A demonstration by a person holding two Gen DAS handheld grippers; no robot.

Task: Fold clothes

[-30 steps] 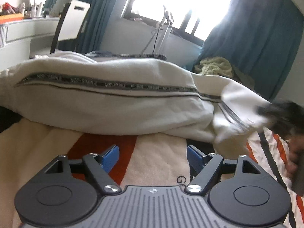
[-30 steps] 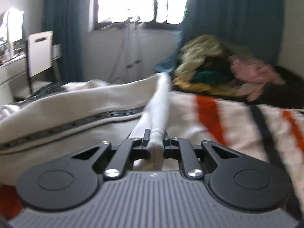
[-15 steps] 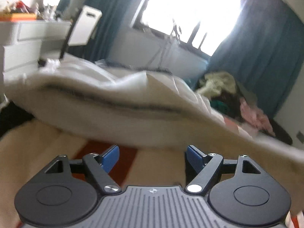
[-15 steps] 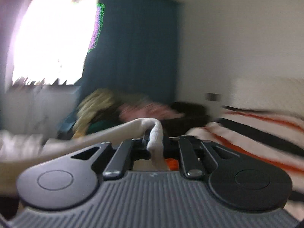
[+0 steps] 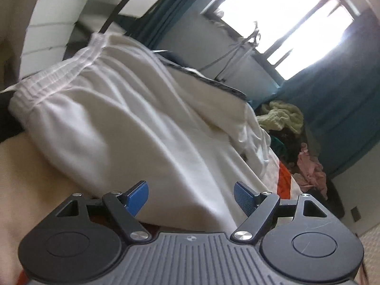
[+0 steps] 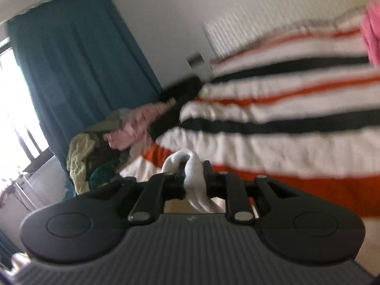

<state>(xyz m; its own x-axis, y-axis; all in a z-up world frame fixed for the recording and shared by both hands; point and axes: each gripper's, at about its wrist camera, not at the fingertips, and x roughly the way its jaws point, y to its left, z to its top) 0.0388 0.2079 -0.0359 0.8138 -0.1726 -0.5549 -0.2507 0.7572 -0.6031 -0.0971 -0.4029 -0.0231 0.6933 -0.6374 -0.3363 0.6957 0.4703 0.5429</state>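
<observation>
While the right gripper (image 6: pixel 193 178) pinches a bunched end of the white trousers (image 5: pixel 133 123), the fold looks to be in its carrying stage: that end is being brought across the bed (image 6: pixel 285 142) toward the rest of the garment. Its jaws have just been opening a little, yet the cloth sits wedged between them and the pads still seem to press on it, so I judge the hold to be loosening rather than gone. The left gripper (image 5: pixel 191 196) stands wide open with nothing in it, its blue pads (image 5: pixel 139 194) poised just short of the near edge of the trousers, which lie heaped along the bed with the gathered waistband (image 5: pixel 57 76) at the far left end. The next move, as I read it, calls for laying the carried end down square on the body of the garment, then letting go cleanly so the cloth does not drag back; the left could pin or smooth the near edge meanwhile. Under it all is a cream cover with orange and black stripes. Beyond the bed's far side a pile of clothes (image 5: pixel 285 118) sits below teal curtains (image 5: pixel 332 95) and a bright window (image 5: pixel 285 23), with white drawers (image 5: pixel 47 30) at the left.
</observation>
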